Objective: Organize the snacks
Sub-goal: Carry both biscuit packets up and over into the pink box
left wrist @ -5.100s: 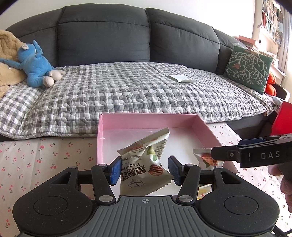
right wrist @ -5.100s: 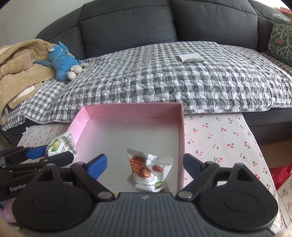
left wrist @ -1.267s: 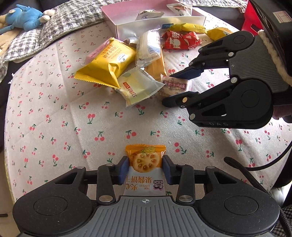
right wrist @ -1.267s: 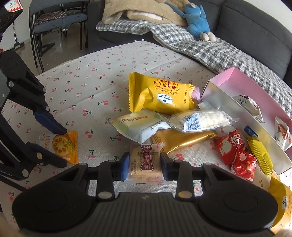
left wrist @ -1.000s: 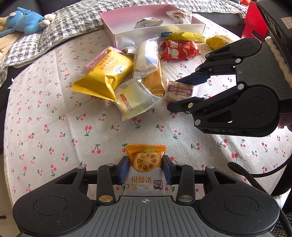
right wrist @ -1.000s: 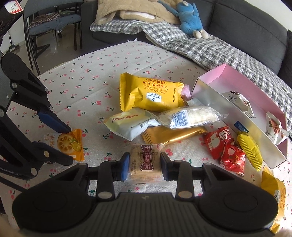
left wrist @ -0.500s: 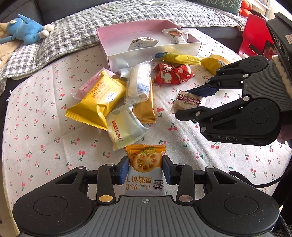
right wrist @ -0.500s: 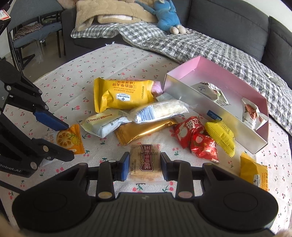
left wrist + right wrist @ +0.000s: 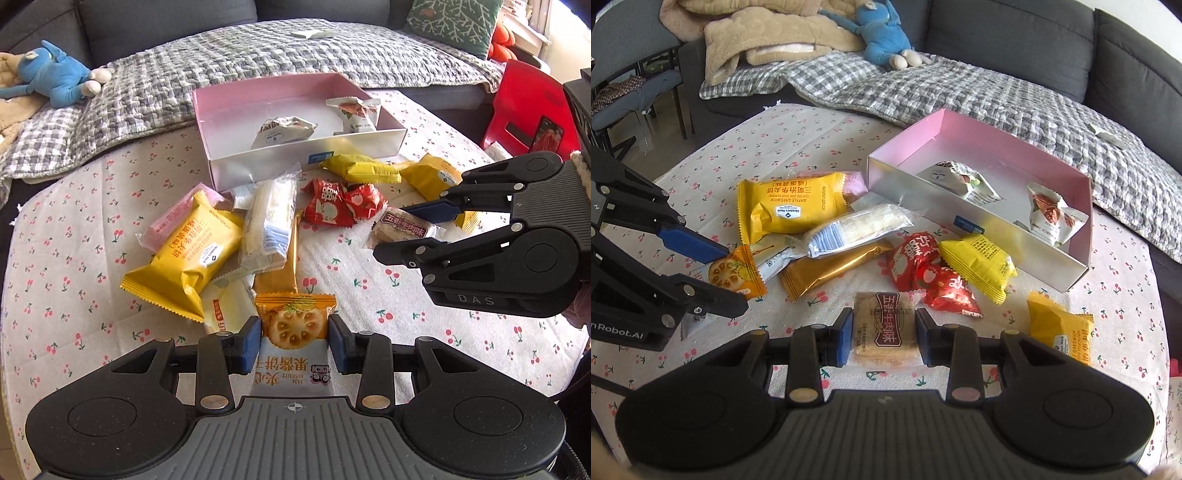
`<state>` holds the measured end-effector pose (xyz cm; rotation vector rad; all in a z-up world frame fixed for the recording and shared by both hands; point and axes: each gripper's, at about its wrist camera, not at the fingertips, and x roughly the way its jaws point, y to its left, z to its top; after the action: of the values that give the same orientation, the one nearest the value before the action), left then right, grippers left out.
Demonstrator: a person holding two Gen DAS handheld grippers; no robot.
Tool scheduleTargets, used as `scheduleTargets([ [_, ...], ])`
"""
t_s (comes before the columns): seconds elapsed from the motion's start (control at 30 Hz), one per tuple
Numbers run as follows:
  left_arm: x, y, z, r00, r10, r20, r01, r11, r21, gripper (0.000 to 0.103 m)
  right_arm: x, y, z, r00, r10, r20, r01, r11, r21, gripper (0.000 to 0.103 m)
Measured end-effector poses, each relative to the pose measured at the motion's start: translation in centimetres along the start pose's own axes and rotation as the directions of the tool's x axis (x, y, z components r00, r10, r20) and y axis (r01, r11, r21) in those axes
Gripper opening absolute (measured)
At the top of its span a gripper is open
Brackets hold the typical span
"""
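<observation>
My left gripper [image 9: 294, 341] is shut on an orange jam biscuit packet [image 9: 293, 325], held above the table; the packet also shows in the right wrist view [image 9: 737, 275]. My right gripper [image 9: 883, 338] is shut on a brown beef-flavour snack packet [image 9: 885, 326], also seen in the left wrist view [image 9: 402, 229]. The pink box [image 9: 221, 101] stands at the table's far side with two nut packets [image 9: 282, 129] inside. It also shows in the right wrist view [image 9: 975, 127].
Loose snacks lie in front of the box: a big yellow waffle packet [image 9: 188, 254], a clear wafer packet [image 9: 269, 221], a gold bar [image 9: 831, 271], red packets [image 9: 340, 203] and small yellow packets [image 9: 977, 260]. Behind are a sofa, a blue plush [image 9: 55, 81] and a red stool [image 9: 532, 107].
Both grippers have risen and moved toward the pink box, each still holding its packet. Five seconds ago they were open over the box with the nut packets.
</observation>
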<state>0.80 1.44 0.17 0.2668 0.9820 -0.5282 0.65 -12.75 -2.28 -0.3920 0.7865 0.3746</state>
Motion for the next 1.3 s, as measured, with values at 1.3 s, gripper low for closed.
scheduleTargets([
  [1.3,5.4,1.3,12.0,0.972,0.157,0.174,-0.120,0.971,-0.207,0.037,1.5,-10.6,4.9,0.989,0.005,0.148,-0.038,0.975,0.219,0.025],
])
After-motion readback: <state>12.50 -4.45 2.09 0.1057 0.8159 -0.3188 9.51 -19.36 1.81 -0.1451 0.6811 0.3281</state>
